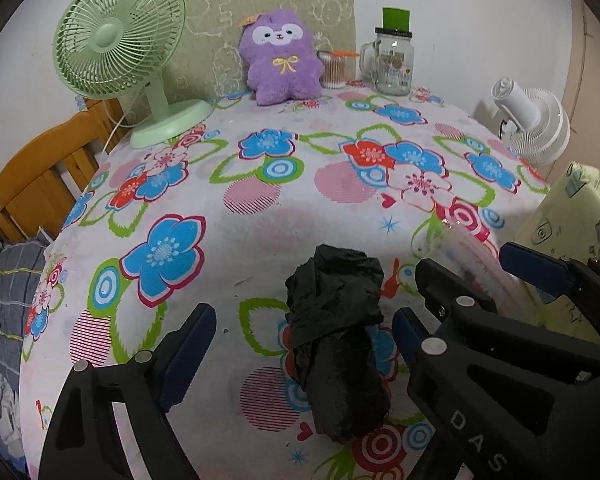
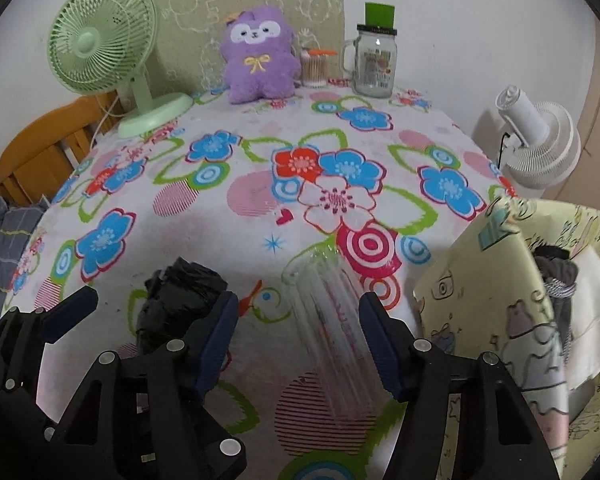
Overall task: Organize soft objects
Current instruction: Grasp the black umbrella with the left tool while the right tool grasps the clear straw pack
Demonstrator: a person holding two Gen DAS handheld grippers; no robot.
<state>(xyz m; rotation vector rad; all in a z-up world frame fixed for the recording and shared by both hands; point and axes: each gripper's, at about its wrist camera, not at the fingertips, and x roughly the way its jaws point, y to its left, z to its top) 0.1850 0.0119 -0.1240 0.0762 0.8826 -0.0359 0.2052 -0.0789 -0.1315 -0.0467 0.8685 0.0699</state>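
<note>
A crumpled black plastic bag [image 1: 336,340] lies on the flowered tablecloth [image 1: 260,232], between the fingers of my left gripper [image 1: 304,316]. That gripper is open, its pads clear of the bag. Just to the right lies a rolled clear plastic bag [image 2: 328,320], and my right gripper [image 2: 300,308] is open astride it, with the right pad close to the roll. A purple plush toy [image 1: 280,56] sits upright at the table's far edge. The two grippers are side by side, almost touching.
A green desk fan [image 1: 116,52] stands at the back left. A glass mug jar [image 1: 392,60] and a cotton-swab tub [image 1: 332,68] stand beside the plush. A yellow fabric bin [image 2: 500,300] with cloth inside is at the right, a white fan [image 2: 540,140] behind it. A wooden chair [image 1: 36,176] is on the left.
</note>
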